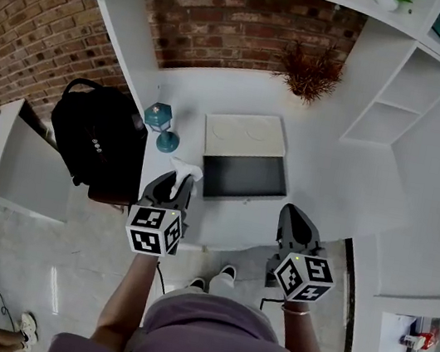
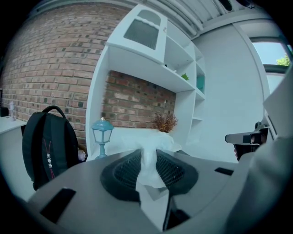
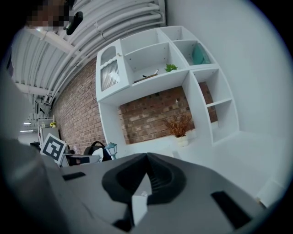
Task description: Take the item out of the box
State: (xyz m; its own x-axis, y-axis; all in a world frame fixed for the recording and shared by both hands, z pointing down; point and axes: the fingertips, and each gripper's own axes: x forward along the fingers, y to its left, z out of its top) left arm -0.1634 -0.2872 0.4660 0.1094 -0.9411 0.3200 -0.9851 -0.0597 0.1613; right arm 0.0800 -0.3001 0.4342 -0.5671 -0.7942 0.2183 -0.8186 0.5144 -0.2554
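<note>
The box (image 1: 241, 178) lies open on the white desk, its white lid (image 1: 244, 136) folded back and its dark inside showing nothing. My left gripper (image 1: 177, 180) hovers just left of the box's front corner, shut on a crumpled white item (image 1: 187, 168). In the left gripper view that white item (image 2: 149, 170) is pinched between the dark pads and sticks out past them. My right gripper (image 1: 291, 215) hangs off the desk's front edge, right of the box. In the right gripper view the right gripper (image 3: 146, 158) is shut with nothing in it.
A small blue lantern (image 1: 160, 123) stands left of the box, and a black backpack (image 1: 98, 141) sits beyond it at the desk's left end. A dried plant (image 1: 310, 74) stands at the back by the brick wall. White shelves (image 1: 404, 85) rise on the right.
</note>
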